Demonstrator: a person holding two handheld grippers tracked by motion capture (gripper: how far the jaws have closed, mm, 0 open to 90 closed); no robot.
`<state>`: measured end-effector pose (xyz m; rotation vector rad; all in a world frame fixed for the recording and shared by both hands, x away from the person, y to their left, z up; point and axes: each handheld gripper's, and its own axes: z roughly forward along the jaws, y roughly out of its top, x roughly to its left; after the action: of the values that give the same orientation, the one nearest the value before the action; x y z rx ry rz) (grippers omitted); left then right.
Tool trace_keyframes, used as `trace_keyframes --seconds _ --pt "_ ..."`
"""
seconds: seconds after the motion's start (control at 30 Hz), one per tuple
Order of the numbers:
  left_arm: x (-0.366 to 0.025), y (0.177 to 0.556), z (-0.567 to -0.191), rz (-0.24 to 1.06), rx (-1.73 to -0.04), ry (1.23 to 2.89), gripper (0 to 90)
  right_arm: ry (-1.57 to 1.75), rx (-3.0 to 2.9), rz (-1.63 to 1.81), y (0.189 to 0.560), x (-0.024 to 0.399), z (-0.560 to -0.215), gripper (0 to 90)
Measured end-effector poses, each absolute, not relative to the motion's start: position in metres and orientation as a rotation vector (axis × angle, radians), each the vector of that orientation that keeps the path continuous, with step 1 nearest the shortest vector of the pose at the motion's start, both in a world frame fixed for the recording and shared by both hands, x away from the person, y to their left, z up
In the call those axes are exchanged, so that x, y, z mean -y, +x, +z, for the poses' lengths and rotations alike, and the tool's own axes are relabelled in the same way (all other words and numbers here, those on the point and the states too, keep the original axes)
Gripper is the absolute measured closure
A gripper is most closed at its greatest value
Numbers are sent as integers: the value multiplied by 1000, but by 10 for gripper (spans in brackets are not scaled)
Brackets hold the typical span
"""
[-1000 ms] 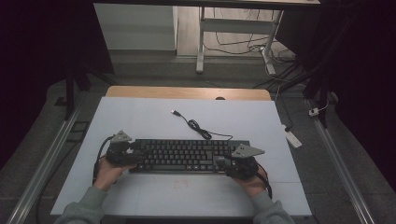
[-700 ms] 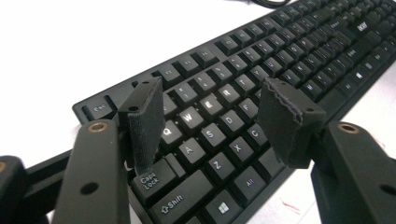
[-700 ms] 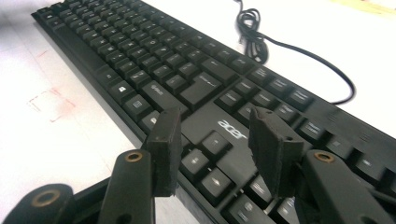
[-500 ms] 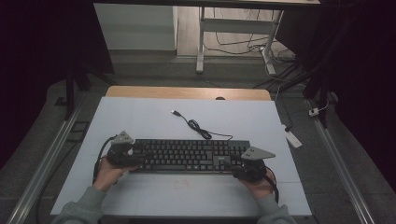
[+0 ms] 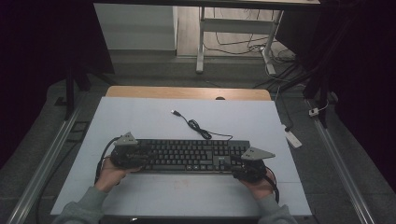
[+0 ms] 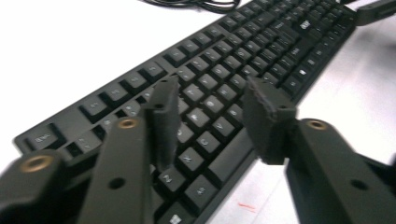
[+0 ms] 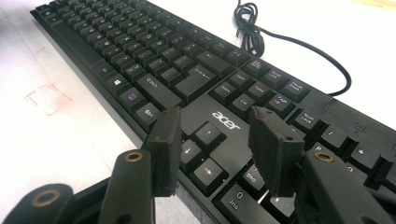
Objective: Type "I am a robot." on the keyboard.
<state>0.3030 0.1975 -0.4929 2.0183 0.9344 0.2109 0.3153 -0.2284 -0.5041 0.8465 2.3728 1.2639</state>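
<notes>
Two grippers are resting at the ends of a black keyboard [image 5: 187, 156] that is lying across the near half of a pale sheet [image 5: 140, 116] covering the table. The left gripper [image 6: 212, 116] is hovering over the left-hand keys, its jaws having just been closing, still apart with nothing pinched. The right gripper [image 7: 219, 140] is hanging over the arrow keys, jaws spread, gripping nothing. The keyboard's cable [image 5: 196, 126] is curling away toward a bare wooden strip [image 5: 187, 92] at the far edge. Beyond, grey floor [image 5: 233, 70] is running into a dark room, with loose wires by a white stand [image 5: 201, 42].
</notes>
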Motion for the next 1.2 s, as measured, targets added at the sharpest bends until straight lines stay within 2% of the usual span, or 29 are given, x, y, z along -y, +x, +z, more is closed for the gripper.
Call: trace_keyframes --seconds 0.3,1.2 --pt "-177 301 -497 176 -860 2088 879 841 -2380 1243 314 229 -505 545" --pt "-145 304 -517 177 -825 2209 886 834 -2385 1246 312 231 -507 542"
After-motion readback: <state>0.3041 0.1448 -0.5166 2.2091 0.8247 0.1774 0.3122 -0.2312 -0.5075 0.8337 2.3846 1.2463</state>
